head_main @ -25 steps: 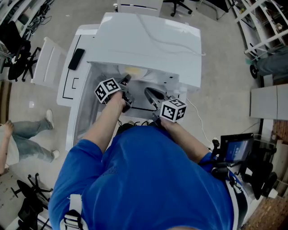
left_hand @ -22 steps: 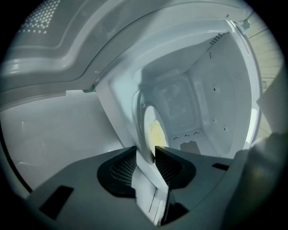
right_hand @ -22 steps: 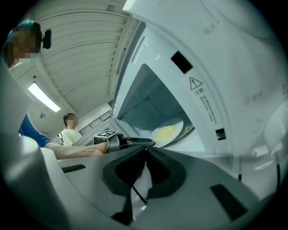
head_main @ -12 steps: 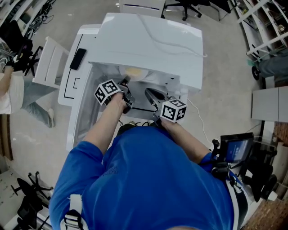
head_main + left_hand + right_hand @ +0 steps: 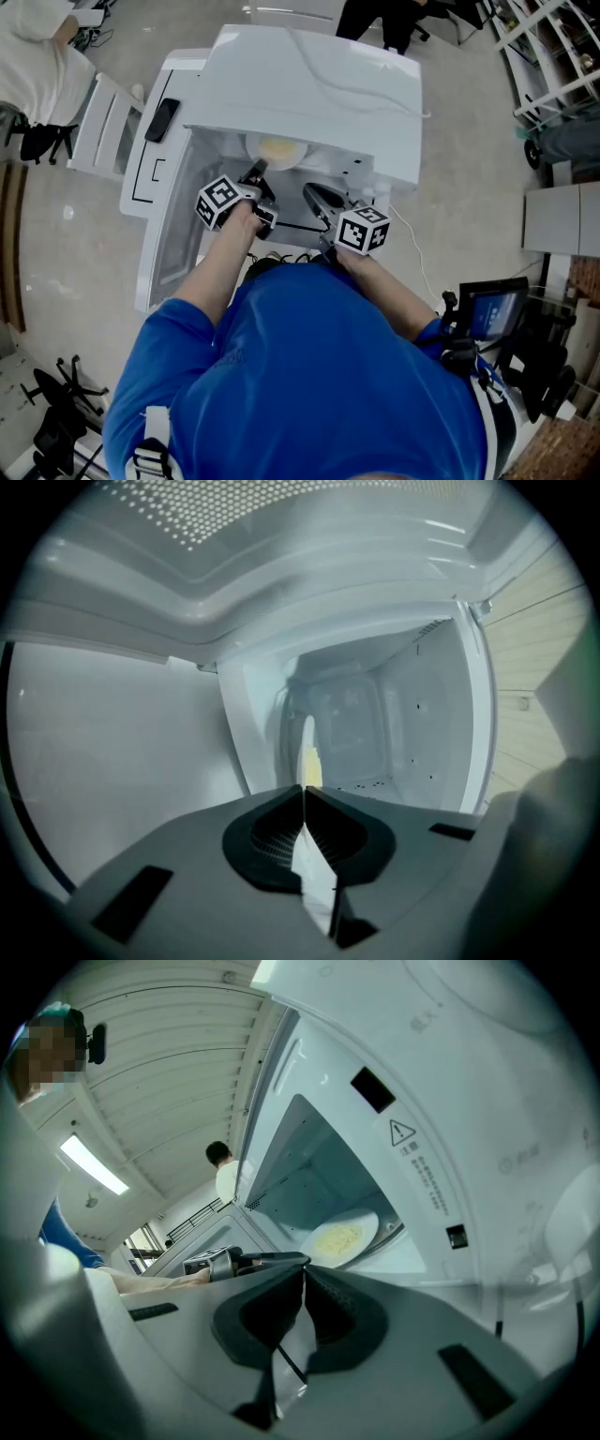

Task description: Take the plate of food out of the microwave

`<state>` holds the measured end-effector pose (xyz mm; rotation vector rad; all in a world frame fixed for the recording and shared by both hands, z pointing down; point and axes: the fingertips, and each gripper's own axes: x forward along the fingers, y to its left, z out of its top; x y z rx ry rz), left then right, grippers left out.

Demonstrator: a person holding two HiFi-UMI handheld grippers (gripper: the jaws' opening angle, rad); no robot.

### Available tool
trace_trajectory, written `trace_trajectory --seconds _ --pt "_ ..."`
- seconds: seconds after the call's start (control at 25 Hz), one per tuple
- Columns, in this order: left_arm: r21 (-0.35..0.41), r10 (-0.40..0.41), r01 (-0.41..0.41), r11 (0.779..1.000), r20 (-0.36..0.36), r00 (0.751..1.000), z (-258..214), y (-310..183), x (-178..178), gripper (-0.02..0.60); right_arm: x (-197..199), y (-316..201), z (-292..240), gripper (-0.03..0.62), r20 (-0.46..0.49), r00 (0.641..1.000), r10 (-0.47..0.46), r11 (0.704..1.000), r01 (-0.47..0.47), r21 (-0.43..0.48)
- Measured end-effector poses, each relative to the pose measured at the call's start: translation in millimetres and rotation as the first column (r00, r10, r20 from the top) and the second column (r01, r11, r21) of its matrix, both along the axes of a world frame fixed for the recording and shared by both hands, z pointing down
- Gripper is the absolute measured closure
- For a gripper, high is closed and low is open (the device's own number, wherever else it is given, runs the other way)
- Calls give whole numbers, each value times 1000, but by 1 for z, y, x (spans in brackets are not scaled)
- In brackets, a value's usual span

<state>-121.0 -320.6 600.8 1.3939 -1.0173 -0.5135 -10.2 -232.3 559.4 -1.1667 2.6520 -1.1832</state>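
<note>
The round white plate with its yellow heap of food (image 5: pixel 277 150) sits on the floor of the white microwave's (image 5: pixel 309 84) cavity, just inside the open mouth. Its near rim faces you.

That rim is where your left gripper (image 5: pixel 255 173) meets it. The jaws have just been closing, and in the left gripper view they stand nearly together. The plate shows there edge-on as a thin white sliver that rises straight out of the seam between the pads. So the rim looks pinched between them, one pad above it and one below.

The rest of the plate lies ahead of that gripper, deeper in the cavity. The way out therefore runs straight back along the line the gripper points, towards your body. A round plate has no long axis to mind, but held by one edge it will want to droop at the far side. Keep it level as it comes.

Your right gripper (image 5: pixel 314 194) is the farther of the two. It hangs just outside the mouth, to the right of the plate, with its jaws together on nothing. From there it sees the plate's top face and could go under the free rim.
</note>
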Motion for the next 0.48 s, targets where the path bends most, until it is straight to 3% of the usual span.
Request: trace_trajectory --seconds 0.48 --pt "62 -64 71 996 -107 992 -2 12 -5 565 5 6 0 595 0 1000 3 1000 -3 -1"
